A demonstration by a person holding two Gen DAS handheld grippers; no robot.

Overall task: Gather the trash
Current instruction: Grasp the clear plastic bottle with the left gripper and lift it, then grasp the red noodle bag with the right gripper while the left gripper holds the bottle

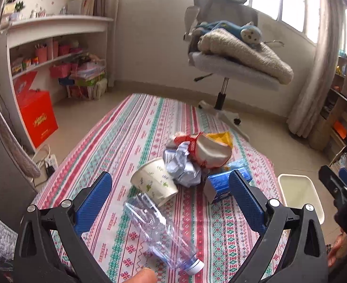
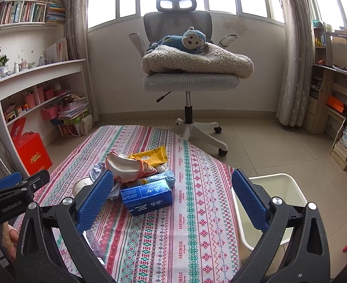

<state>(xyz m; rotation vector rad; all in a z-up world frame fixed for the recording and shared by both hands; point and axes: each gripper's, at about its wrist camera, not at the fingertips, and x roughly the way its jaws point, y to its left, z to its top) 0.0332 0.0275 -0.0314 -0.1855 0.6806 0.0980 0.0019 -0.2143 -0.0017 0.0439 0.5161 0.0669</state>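
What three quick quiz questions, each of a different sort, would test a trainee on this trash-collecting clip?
1. True or false: the left tongs are shut on the clear plastic bottle.
2. Multiple choice: the white bin stands A) on the striped tablecloth, B) on the floor beside the table, C) on the office chair.
3. Fill in: the paper cup lies on its ____.

Key
1. False: both left and right tongs are open and empty; the bottle lies on the cloth.
2. B
3. side, next to the crumpled wrappers and the blue box.
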